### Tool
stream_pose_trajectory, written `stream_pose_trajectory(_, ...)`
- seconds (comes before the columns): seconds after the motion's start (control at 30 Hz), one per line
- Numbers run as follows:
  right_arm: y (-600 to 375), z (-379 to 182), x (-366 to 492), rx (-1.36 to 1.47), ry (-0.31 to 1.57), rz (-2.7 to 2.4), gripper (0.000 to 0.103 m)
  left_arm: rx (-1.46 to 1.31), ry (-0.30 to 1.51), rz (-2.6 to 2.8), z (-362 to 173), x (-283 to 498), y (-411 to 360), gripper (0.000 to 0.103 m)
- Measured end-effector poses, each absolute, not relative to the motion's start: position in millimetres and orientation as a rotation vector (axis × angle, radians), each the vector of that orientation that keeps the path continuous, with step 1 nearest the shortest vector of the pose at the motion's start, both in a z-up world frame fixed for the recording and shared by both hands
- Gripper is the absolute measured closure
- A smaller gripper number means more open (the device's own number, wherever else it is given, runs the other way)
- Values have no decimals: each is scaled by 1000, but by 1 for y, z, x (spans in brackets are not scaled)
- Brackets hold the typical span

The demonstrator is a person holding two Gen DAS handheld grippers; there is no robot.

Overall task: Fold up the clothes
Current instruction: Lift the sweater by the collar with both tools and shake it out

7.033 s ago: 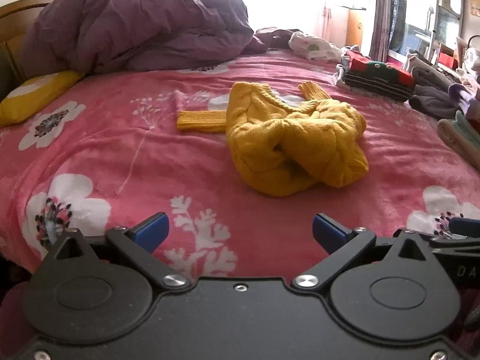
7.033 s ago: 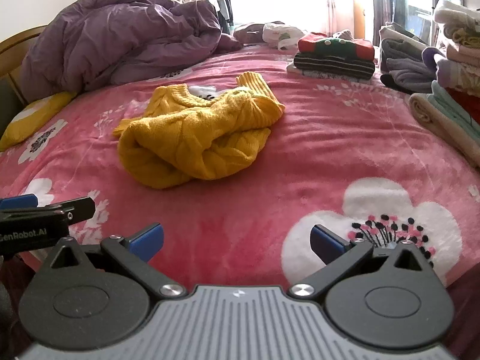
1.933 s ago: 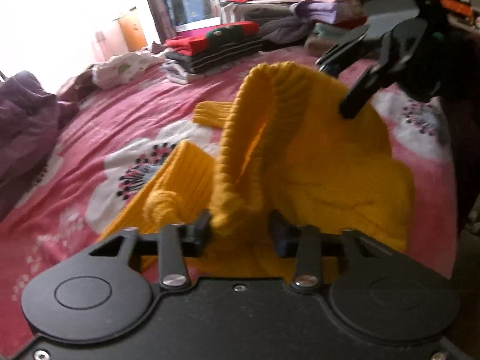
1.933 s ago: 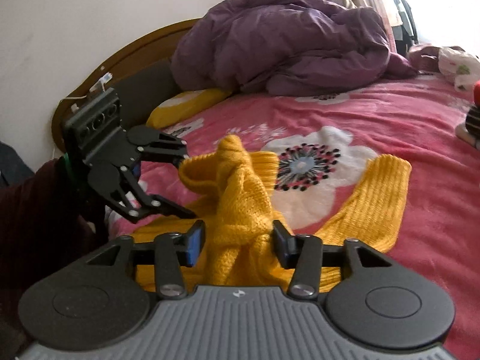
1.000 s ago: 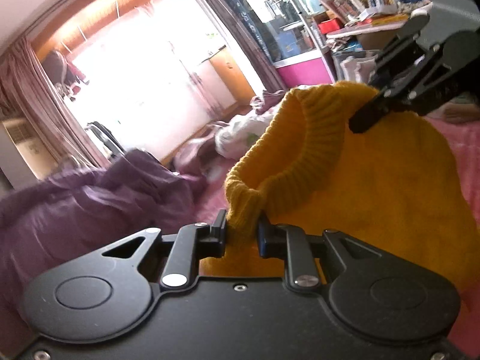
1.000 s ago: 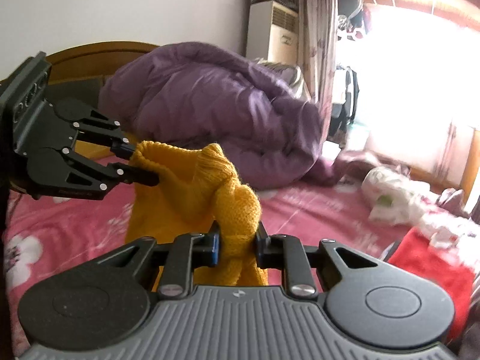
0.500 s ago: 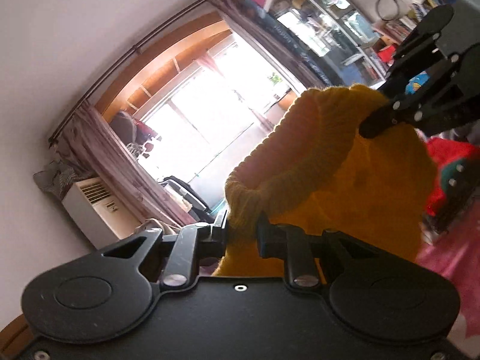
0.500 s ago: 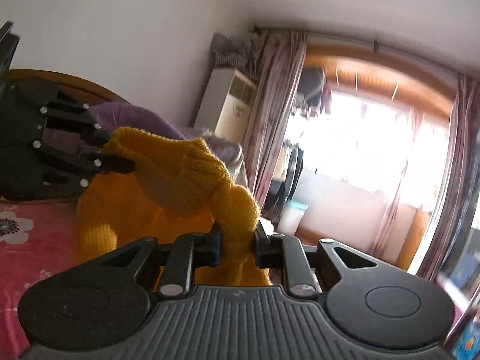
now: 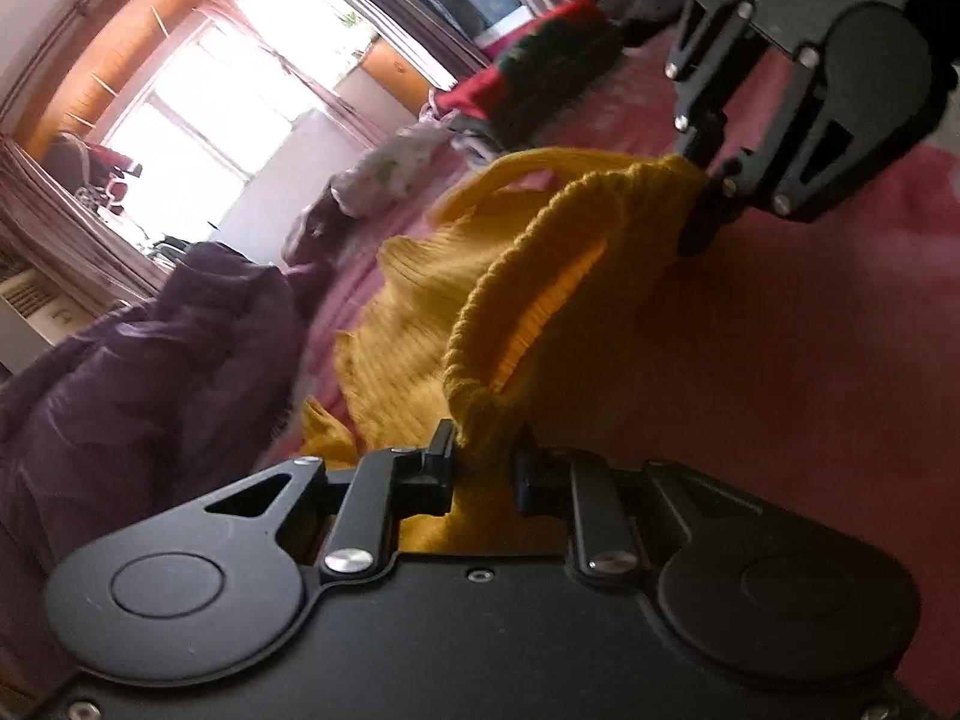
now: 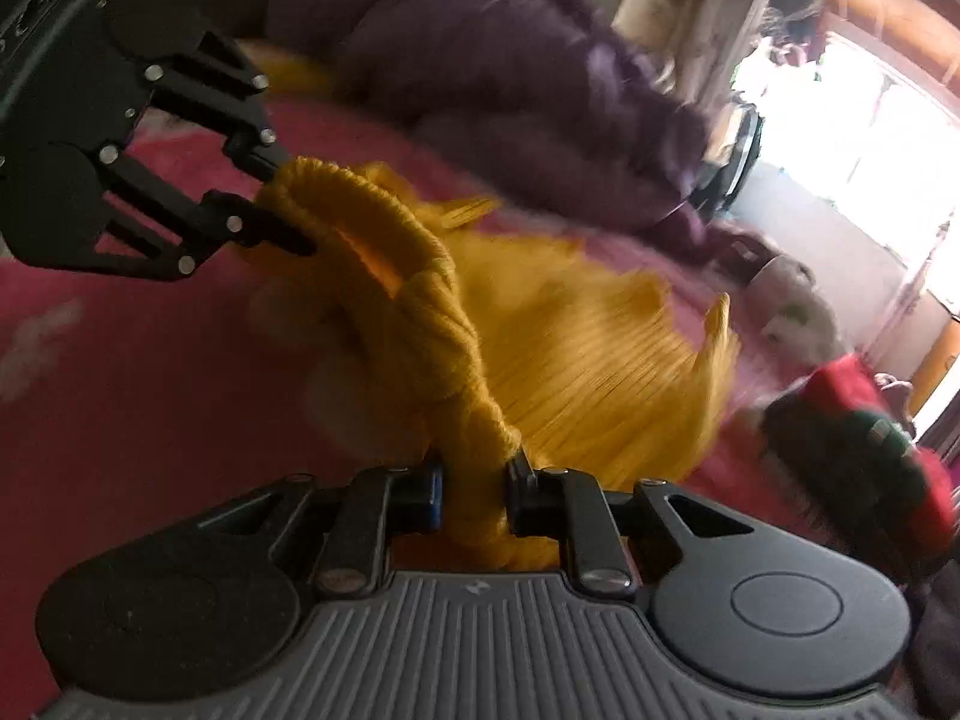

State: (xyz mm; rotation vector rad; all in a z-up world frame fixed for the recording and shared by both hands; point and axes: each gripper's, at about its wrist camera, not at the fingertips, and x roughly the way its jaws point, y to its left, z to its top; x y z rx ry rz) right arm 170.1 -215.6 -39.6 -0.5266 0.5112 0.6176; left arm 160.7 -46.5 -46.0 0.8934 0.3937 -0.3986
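Pink floral bedding covers the bed [image 9: 810,360], which fills most of both wrist views; everything away from the claws is smeared by motion blur. At about 9 o'clock in the left wrist view a heaped purple duvet [image 9: 150,372] lies on the bed, and the same duvet sits near 12 o'clock in the right wrist view. Bright window light shows at 10 o'clock in the left view and at 2 o'clock in the right.

Across the middle of the bed spreads the yellow knitted sweater [image 9: 408,324], its body fanned out over the pink cover while a ribbed edge is stretched as a band between the two claws. A folded red, green and dark garment stack [image 9: 540,60] rests toward 1 o'clock in the left view and near 4 o'clock in the right; a small white garment [image 9: 396,168] lies just beside it, toward the window.

Low in its own view, the left claw [image 9: 483,468] is clenched on a bunched corner of the sweater's ribbed edge. Likewise the right claw [image 10: 474,492] is clamped on a twisted rope of the same yellow knit; seen from the left view it hangs at 2 o'clock, its tips buried in the fabric.
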Motion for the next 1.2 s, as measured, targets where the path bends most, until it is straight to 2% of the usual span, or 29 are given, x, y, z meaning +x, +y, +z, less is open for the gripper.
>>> stream_pose_trajectory(0.4, -206, -36, 118, -602, 599, 611, 82, 934, 459, -466, -59, 102, -57, 86)
stream_pose_trajectory(0.5, -202, -48, 104, -659, 636, 603, 78, 936, 511, -466, -70, 96, -57, 86)
stream_pose_trajectory(0.63, -201, -55, 85, -693, 654, 624, 68, 897, 597, -513, -72, 82, -49, 82)
stream_pose_trajectory(0.7, -199, -58, 73, -762, 646, 626, 62, 791, 624, -521, -64, 78, -38, 80)
stream_pose_trajectory(0.77, -199, -61, 56, -830, 640, 624, 62, 664, 647, -500, -56, 75, -24, 75)
stream_pose_trajectory(0.83, -204, -54, 49, -773, 651, 627, 62, 491, 655, -462, -47, 79, -6, 64)
stream_pose_trajectory(0.87, -206, -50, 47, -733, 654, 624, 62, 399, 659, -440, -43, 83, 4, 53)
stream_pose_trajectory(0.9, -209, -43, 48, -677, 650, 613, 62, 308, 664, -413, -40, 88, 12, 47)
stream_pose_trajectory(1.03, -220, -20, 64, -314, 635, 568, 62, -171, 729, -333, -41, 107, 48, 47)
stream_pose_trajectory(1.13, -220, -17, 79, -56, 626, 548, 62, -546, 783, -340, -63, 113, 70, 47)
stream_pose_trajectory(1.2, -212, -23, 84, 19, 616, 537, 62, -604, 805, -290, -73, 118, 68, 47)
